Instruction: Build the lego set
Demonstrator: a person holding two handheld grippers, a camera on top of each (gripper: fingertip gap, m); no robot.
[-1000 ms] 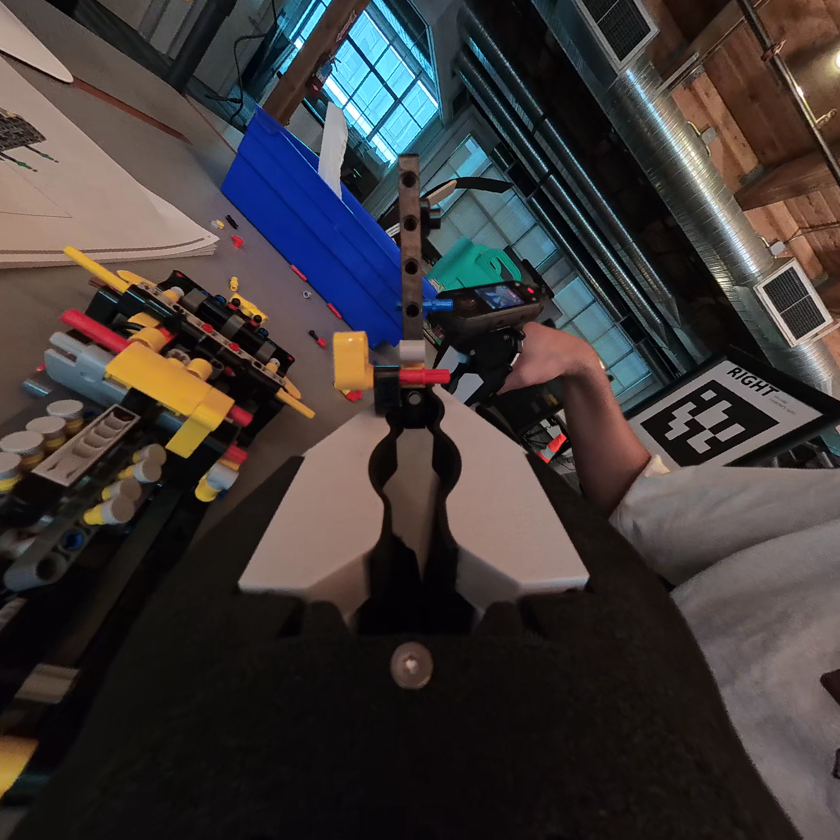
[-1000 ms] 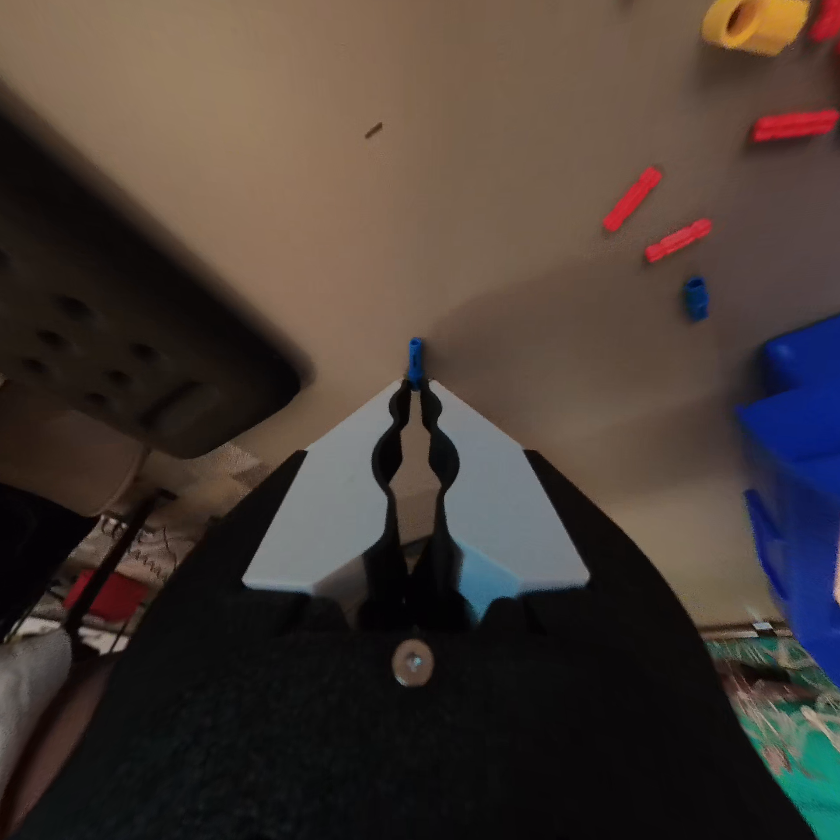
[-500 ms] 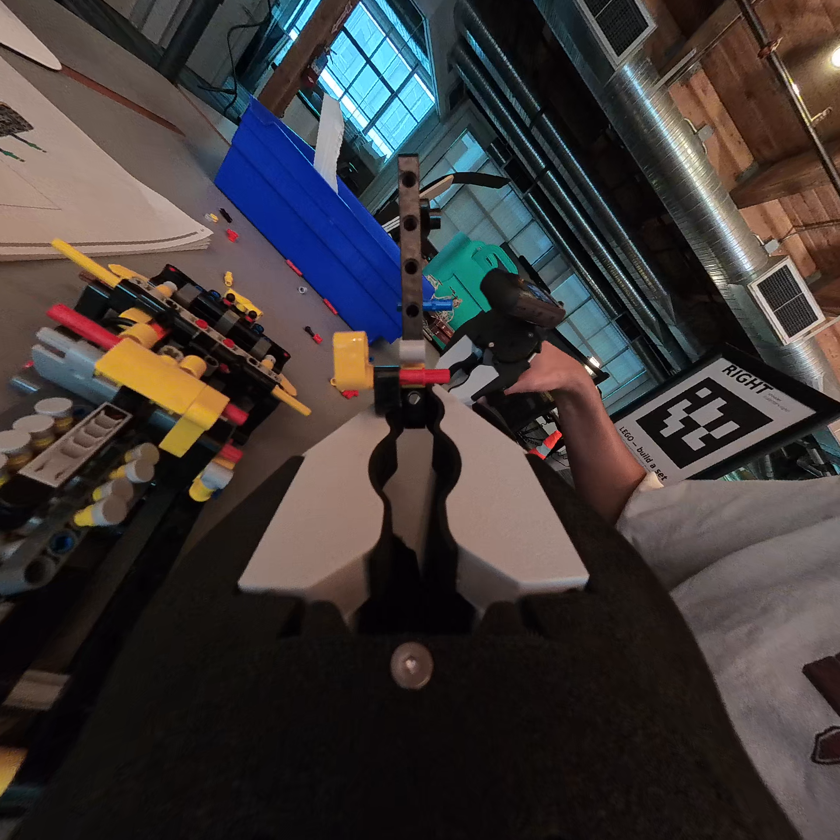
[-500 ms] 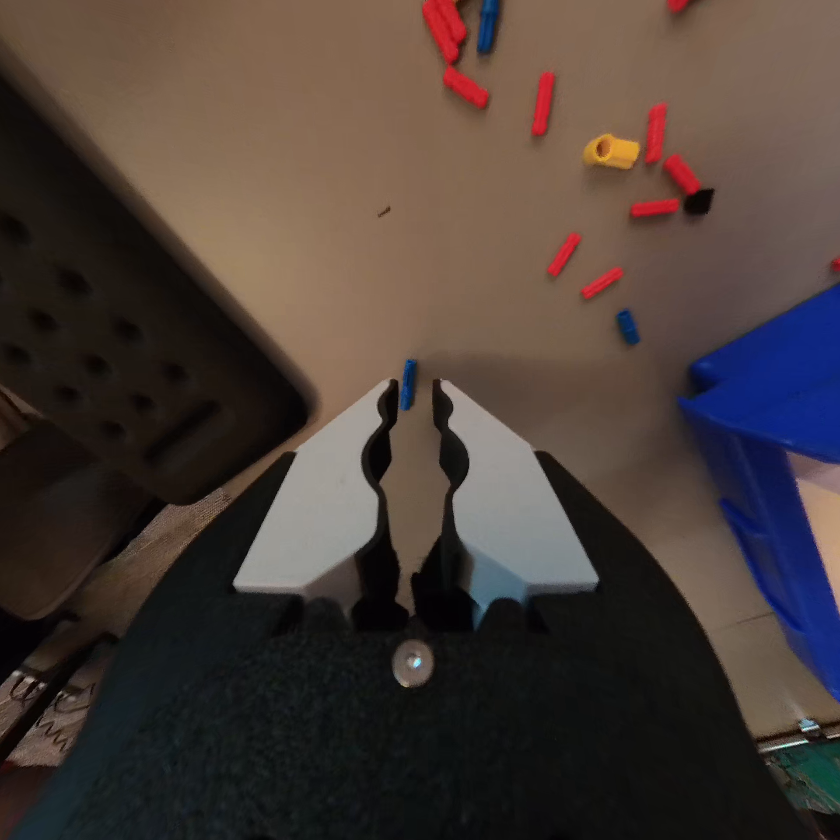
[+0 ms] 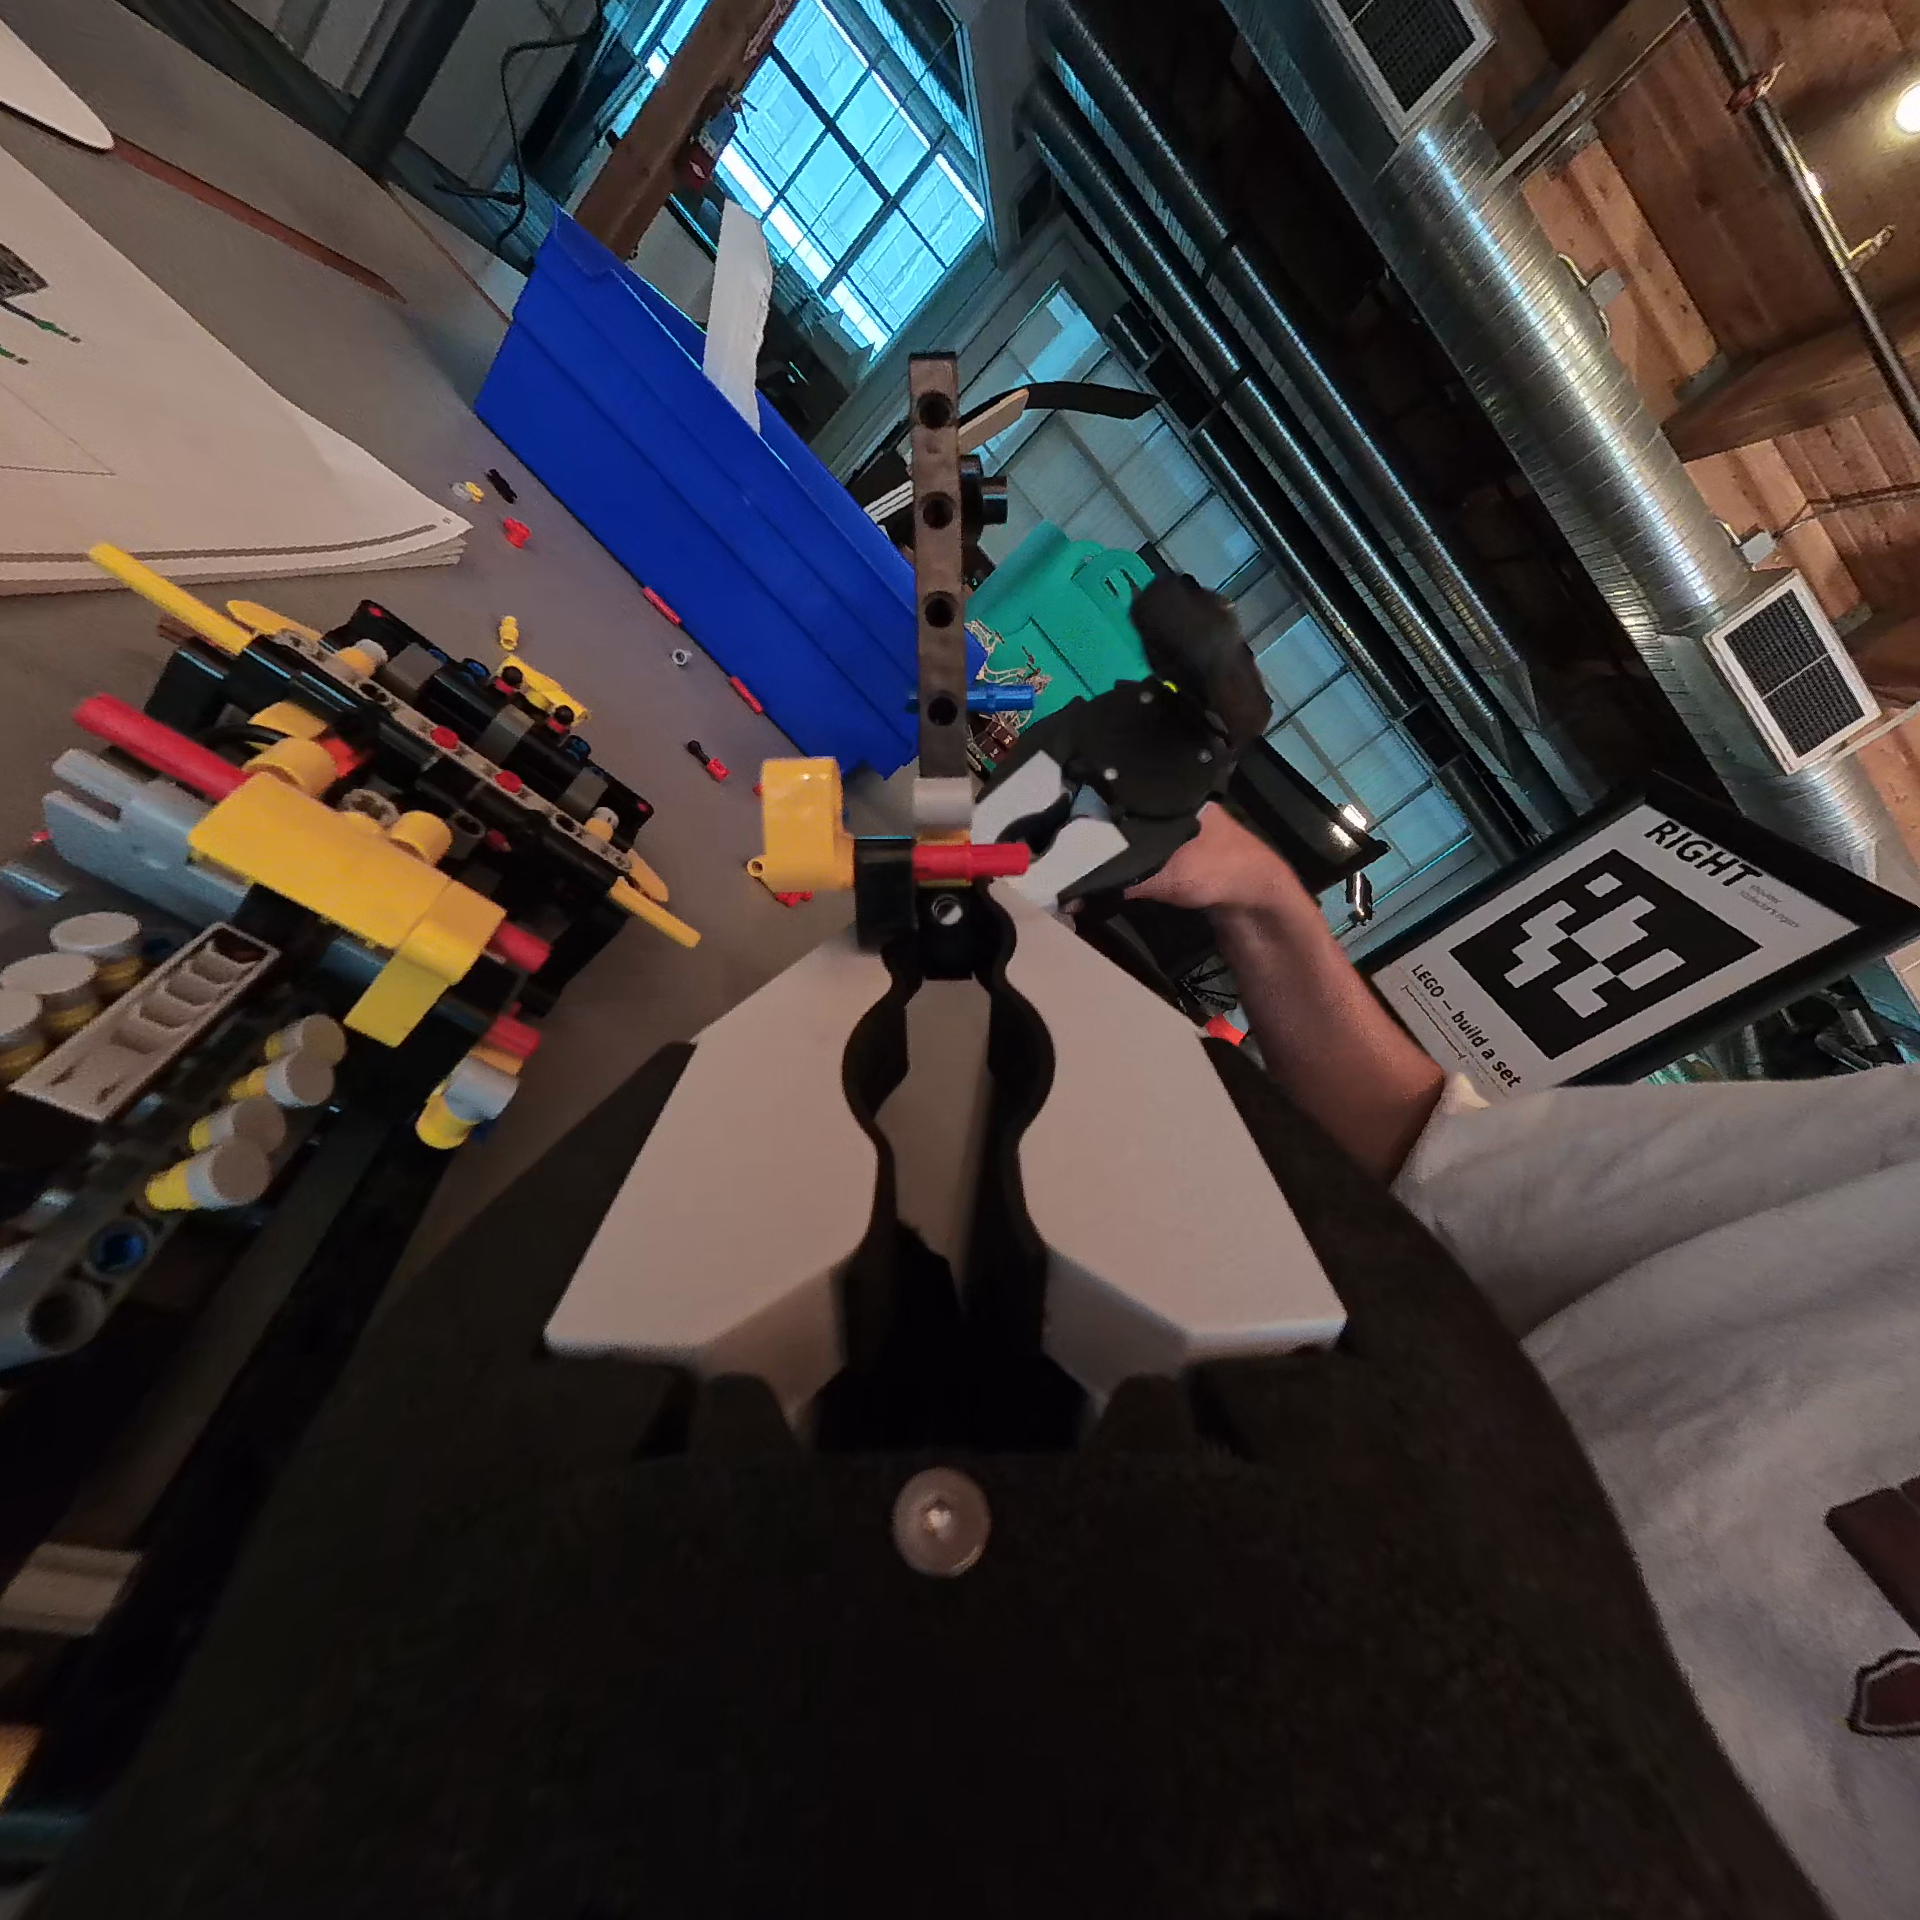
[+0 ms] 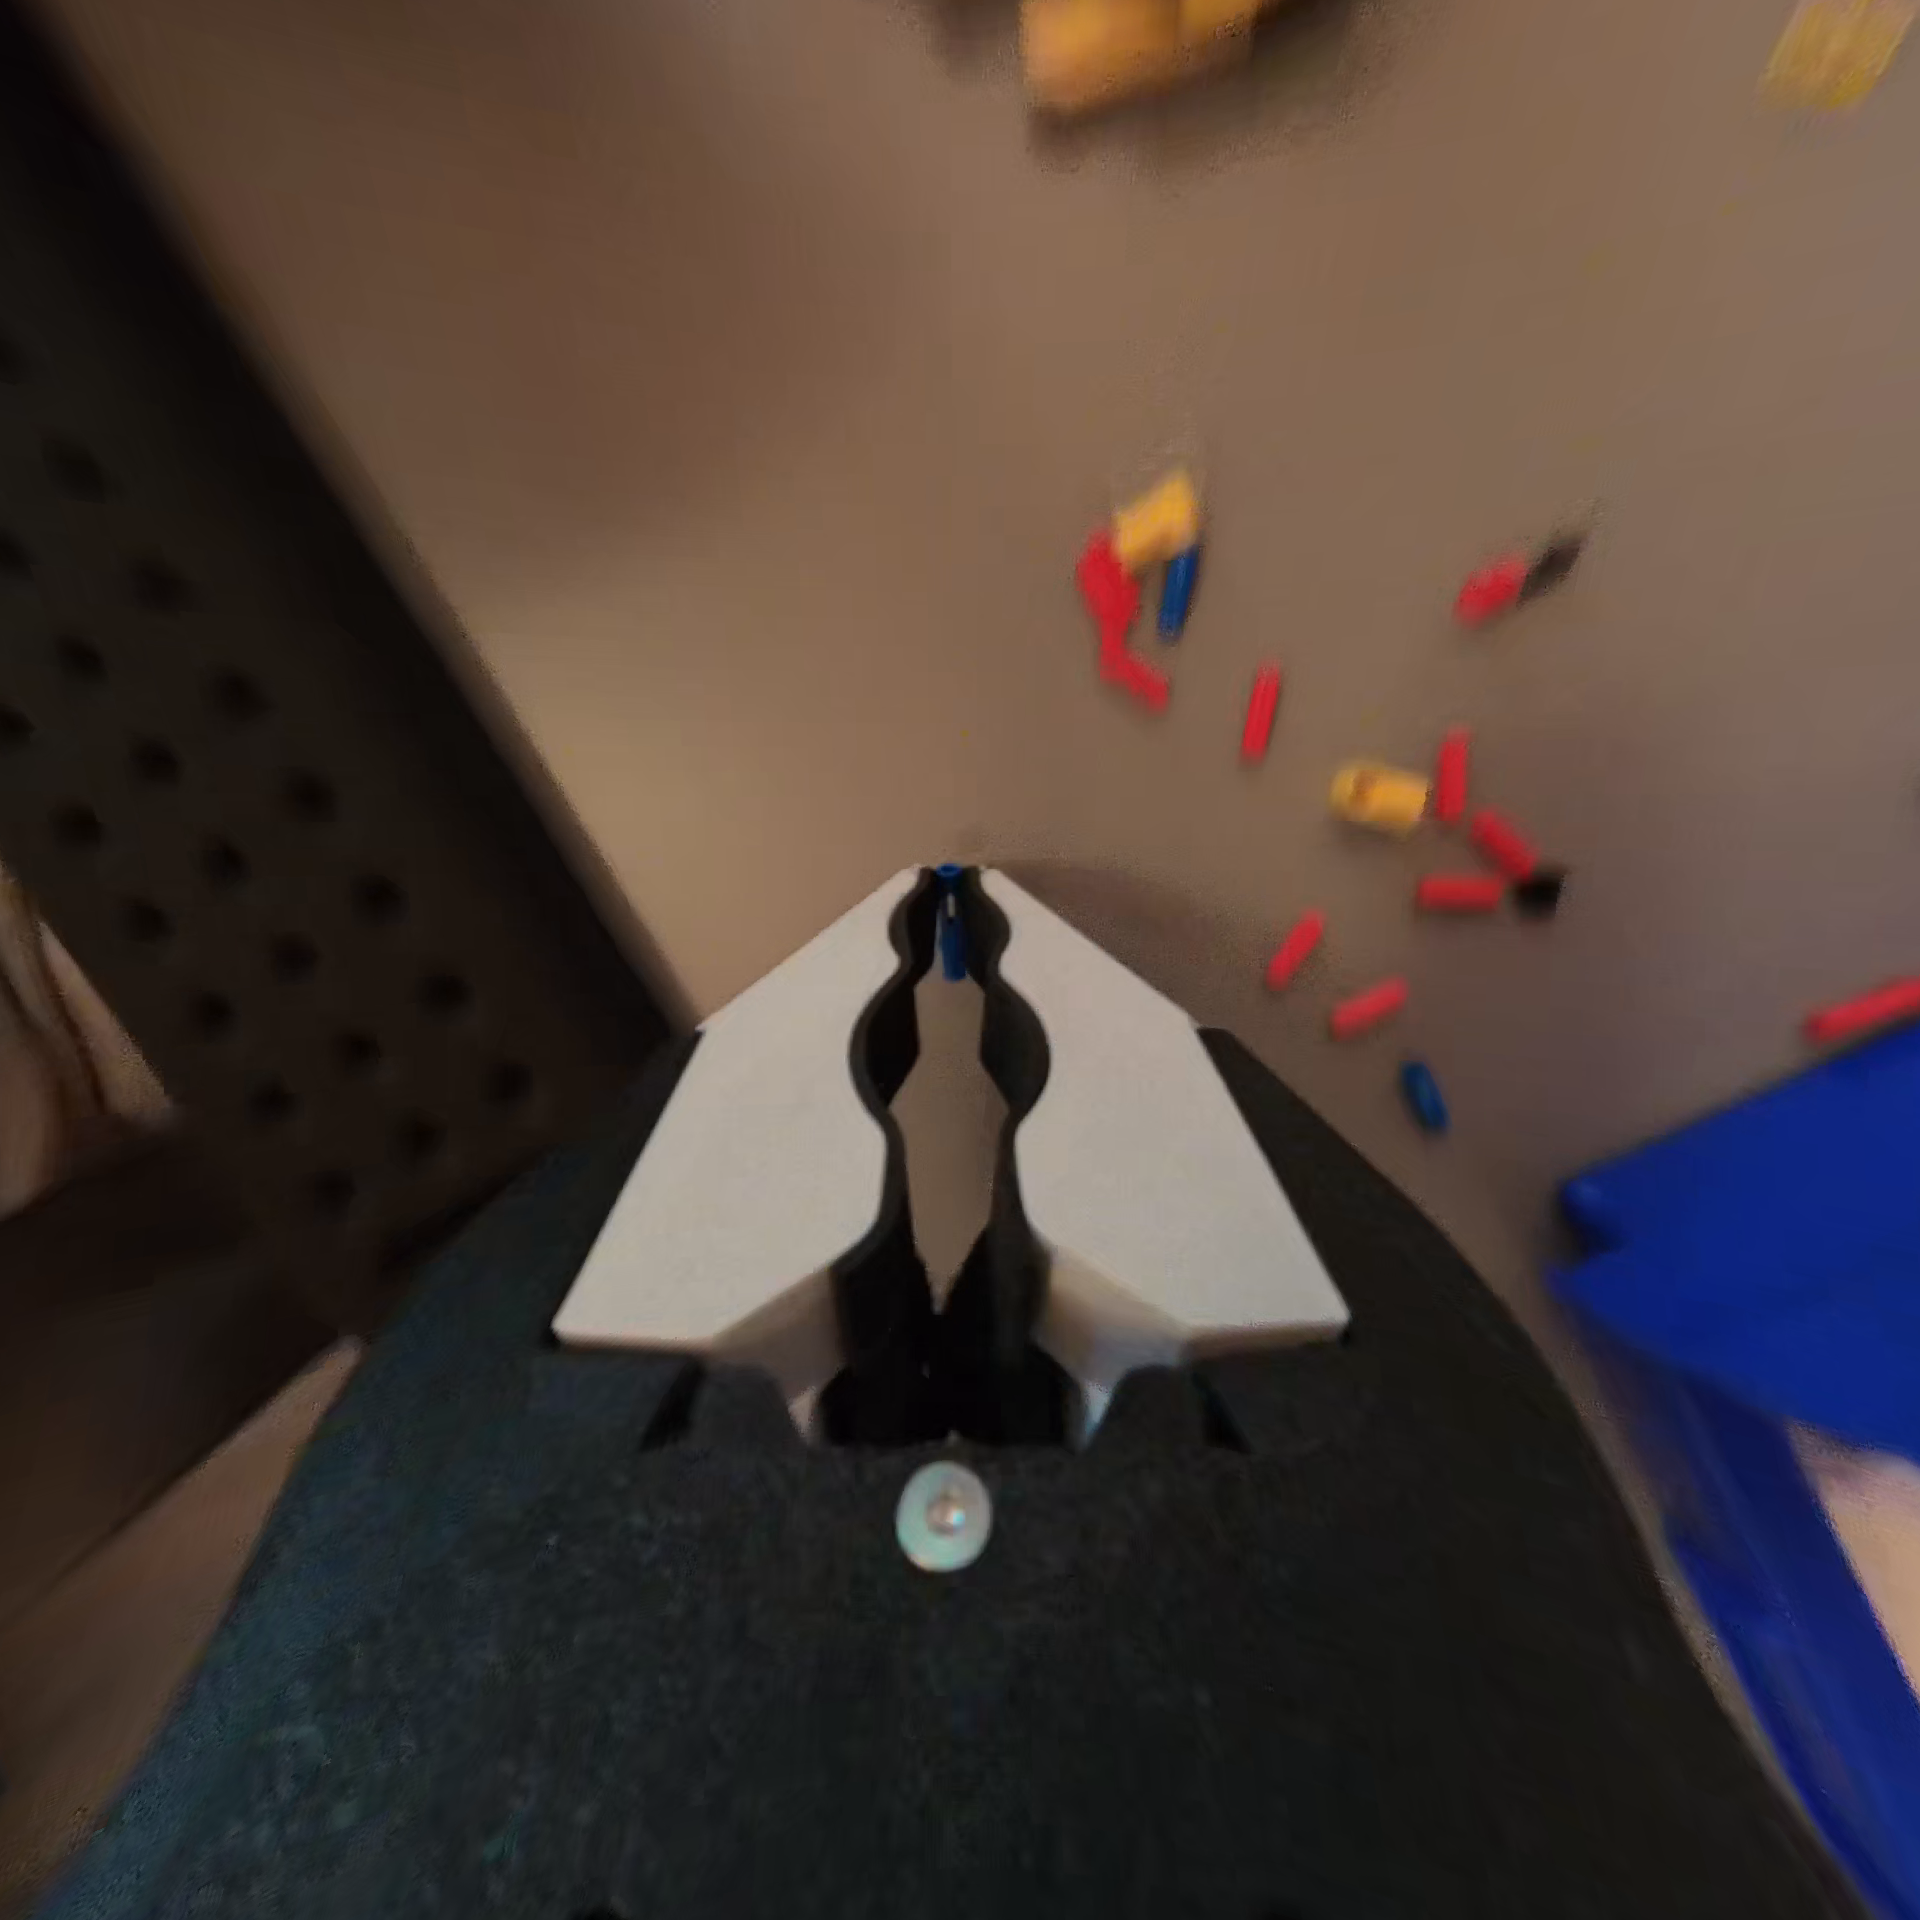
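Note:
My left gripper (image 5: 940,920) is shut on a small lego sub-assembly: a dark holed beam (image 5: 935,582) standing upright, with a blue pin (image 5: 997,698), a red axle (image 5: 971,858) and a yellow connector (image 5: 800,826) on it. My right gripper (image 6: 948,878) is shut on a small blue pin (image 6: 949,925) above the table. It also shows in the left wrist view (image 5: 1060,842), held in a hand, right beside the red axle. The large black and yellow lego model (image 5: 343,831) lies at the left.
A blue bin (image 5: 686,561) stands behind the beam and shows at the right of the right wrist view (image 6: 1766,1247). Loose red, blue and yellow pins (image 6: 1382,821) lie on the table. An instruction booklet (image 5: 156,457) lies far left. A black perforated plate (image 6: 208,831) is at left. Left tips to right tips: about 20 cm. My right gripper is the nearer one to the black perforated plate (image 6: 208,831): about 15 cm, against 20 cm.
My right gripper opened around the blue pin, then shut on it and lifted it from the table. It has come close to the sub-assembly in my left gripper, which stayed still.

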